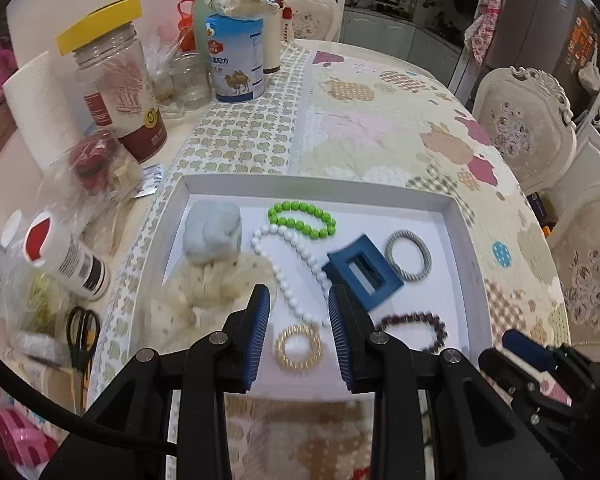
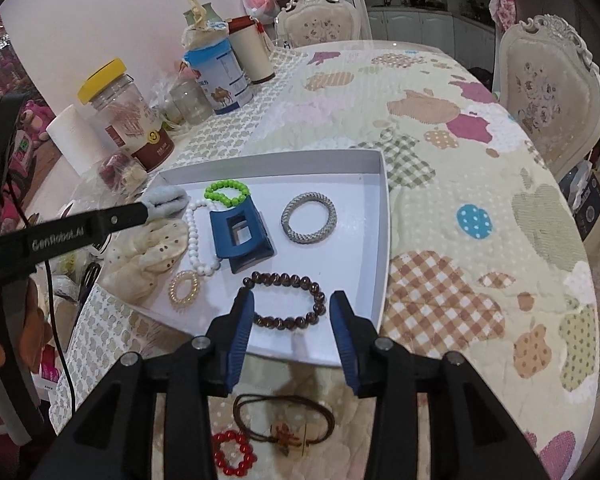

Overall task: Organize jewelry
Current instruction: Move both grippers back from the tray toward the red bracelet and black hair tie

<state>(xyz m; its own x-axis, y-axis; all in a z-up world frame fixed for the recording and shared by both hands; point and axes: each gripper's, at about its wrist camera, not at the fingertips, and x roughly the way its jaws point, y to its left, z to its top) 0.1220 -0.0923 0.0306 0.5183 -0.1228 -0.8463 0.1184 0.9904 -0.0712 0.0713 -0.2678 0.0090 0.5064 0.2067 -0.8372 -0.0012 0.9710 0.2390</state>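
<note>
A white tray holds a green bead bracelet, a white bead necklace, a blue hair claw, a grey woven bangle, a gold spiral tie, a dark brown bead bracelet, a grey scrunchie and a cream scrunchie. My left gripper is open above the necklace and gold tie. My right gripper is open around the brown bracelet. A red bead bracelet and brown cord bracelet lie outside the tray.
Jars, a blue can, a paper roll, bottles, bags and scissors crowd the table's left side. Chairs stand at the far and right edges. A patterned cloth covers the table.
</note>
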